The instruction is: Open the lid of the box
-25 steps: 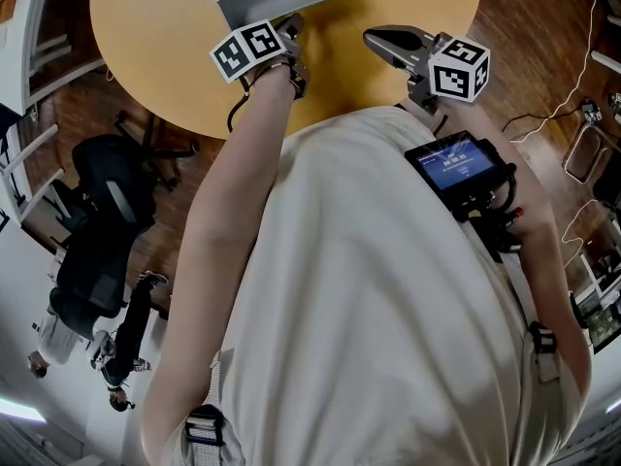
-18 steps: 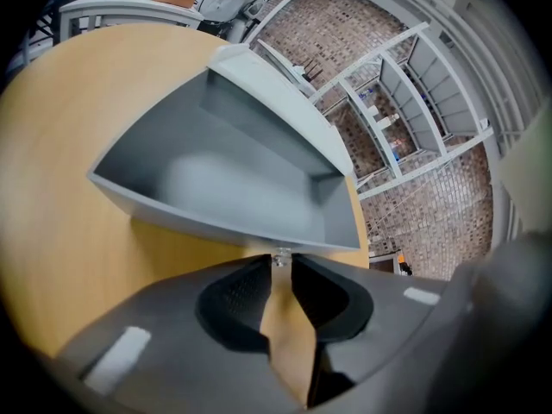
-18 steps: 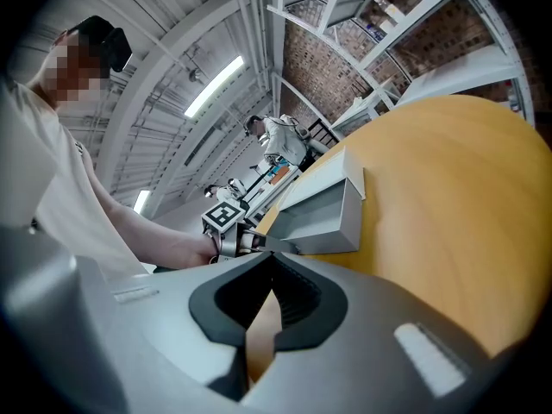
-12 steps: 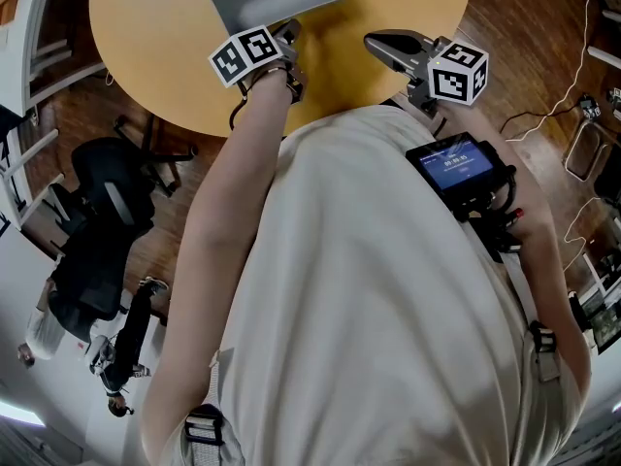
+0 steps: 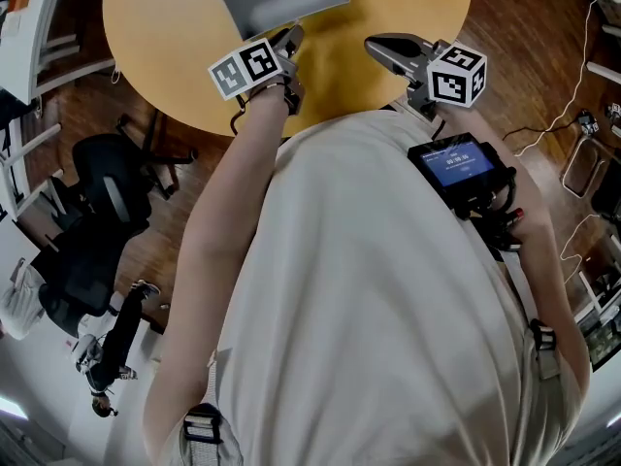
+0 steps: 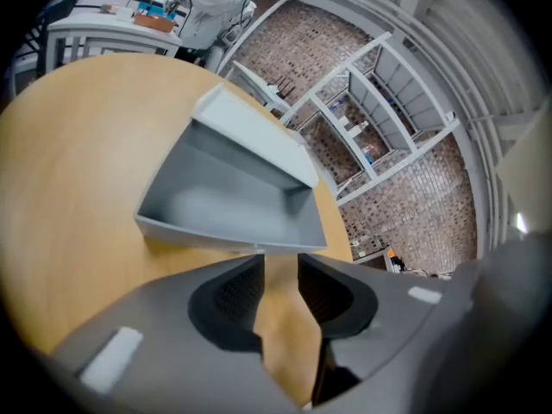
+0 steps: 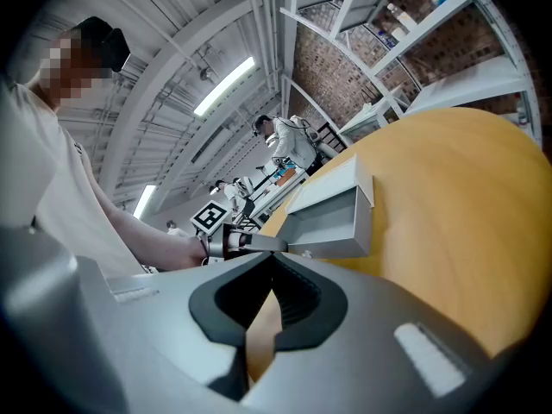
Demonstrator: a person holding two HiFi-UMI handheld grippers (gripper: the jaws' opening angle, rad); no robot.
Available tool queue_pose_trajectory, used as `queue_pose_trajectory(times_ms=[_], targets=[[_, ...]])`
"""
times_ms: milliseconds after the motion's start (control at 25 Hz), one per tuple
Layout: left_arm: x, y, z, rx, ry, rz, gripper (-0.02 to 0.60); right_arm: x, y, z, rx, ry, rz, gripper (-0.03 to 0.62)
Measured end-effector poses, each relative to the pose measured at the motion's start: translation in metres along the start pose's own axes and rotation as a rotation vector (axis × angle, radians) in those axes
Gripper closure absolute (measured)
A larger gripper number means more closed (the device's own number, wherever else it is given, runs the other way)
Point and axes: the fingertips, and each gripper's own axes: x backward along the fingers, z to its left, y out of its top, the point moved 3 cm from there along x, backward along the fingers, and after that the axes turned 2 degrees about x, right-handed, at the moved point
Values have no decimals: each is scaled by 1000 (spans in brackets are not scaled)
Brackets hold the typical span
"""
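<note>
grey rectangular box (image 6: pixel 233 201), its lid (image 6: pixel 254 136) up, sits just ahead of our left tongs (image 6: pixel 279 264), which have just been spreading, nothing between them; right tongs (image 7: pixel 269 257) pressed together. we'd back away gently, sparing the lid.

Even indoor light from ceiling strips (image 7: pixel 222 84); fisheye-bent, dark-cornered gripper views.

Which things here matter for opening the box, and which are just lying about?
In the job: grey box; its lid, open; left hand-held gripper at the box's front edge, jaws just opening, nothing between them.
Lying about: table; right hand-held gripper, shut, empty; office chair; shelves.
</note>
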Motion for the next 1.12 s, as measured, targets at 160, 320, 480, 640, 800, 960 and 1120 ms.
queue_pose_trajectory(times_ms=[160,320,480,640,800,960,1120], targets=[[30,17,-13,-138,-65,-73,463,-15,13,3,34,26,15,592],[59,37,-42,-336,-91,-167,474,-21,24,7,70,51,23,592],[83,43,-77,-537,-87,-224,494,-25,44,13,129,76,34,592],[113,44,-107,-680,-129,-314,561,-33,71,32,231,117,19,592],[135,50,-114,-739,-124,-379,581,-40,89,50,326,153,13,592],[148,58,-109,-730,-118,-426,581,-42,100,63,414,180,1,594],[153,64,-106,-720,-115,-441,581,-39,112,69,455,189,-9,594]])
